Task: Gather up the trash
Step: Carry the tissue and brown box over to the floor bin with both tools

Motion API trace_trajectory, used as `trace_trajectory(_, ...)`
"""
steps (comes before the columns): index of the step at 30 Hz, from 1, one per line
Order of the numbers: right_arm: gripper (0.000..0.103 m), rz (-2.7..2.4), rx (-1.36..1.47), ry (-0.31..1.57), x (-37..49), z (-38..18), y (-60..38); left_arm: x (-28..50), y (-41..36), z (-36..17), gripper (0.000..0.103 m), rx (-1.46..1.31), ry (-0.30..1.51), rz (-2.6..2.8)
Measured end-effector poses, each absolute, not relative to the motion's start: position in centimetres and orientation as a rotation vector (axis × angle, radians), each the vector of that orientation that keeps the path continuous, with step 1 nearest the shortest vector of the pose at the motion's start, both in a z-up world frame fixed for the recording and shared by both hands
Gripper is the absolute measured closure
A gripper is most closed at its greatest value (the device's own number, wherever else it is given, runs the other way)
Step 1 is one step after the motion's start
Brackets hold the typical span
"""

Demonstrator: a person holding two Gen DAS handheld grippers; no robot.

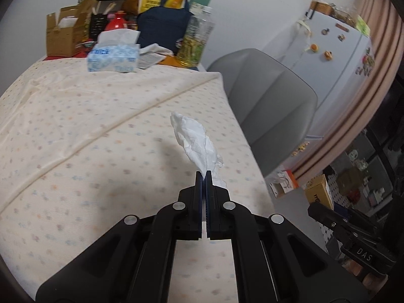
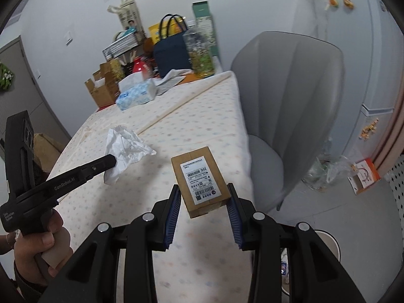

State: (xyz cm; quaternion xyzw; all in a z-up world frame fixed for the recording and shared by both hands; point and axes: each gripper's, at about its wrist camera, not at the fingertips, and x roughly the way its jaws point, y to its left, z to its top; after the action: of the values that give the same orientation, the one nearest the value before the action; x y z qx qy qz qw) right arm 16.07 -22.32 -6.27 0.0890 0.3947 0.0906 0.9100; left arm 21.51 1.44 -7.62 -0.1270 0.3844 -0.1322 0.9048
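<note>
My left gripper (image 1: 204, 174) is shut on a crumpled white tissue (image 1: 197, 139), which hangs above the dotted cream tablecloth (image 1: 88, 126). From the right wrist view the same tissue (image 2: 126, 149) shows at the tip of the left gripper (image 2: 111, 162), with a person's hand on its handle. My right gripper (image 2: 204, 189) is shut on a small brown cardboard box (image 2: 202, 179) with a white shipping label, its blue pads against the box's sides. The box is lifted off the table near the right edge.
A grey chair (image 2: 290, 113) stands right of the table. At the far end sit a blue tissue box (image 1: 113, 55), a navy bag (image 1: 164, 25), a clear bottle (image 1: 197, 40) and cardboard boxes (image 1: 65, 35). A white fridge (image 1: 341, 55) and floor clutter (image 2: 328, 171) lie beyond. A bin rim (image 2: 325, 247) shows below right.
</note>
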Motion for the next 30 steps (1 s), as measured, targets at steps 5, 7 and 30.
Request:
trace_trajectory(5,0.067,0.115,0.215,0.815,14.3,-6.8,-26.8,21.1,-2.5,-7.3,0.100,-0.229,0.802,-0.326)
trace_trajectory(7,0.067,0.091,0.226,0.818,13.8,-7.0,-28.3,21.0,-3.9,-7.3,0.100,-0.221,0.807,-0.344)
trace_trajectory(30,0.067,-0.066,0.349,0.848,9.0,-11.1,-40.7,20.2,-18.0,-9.4,0.100,-0.065,0.888,-0.492)
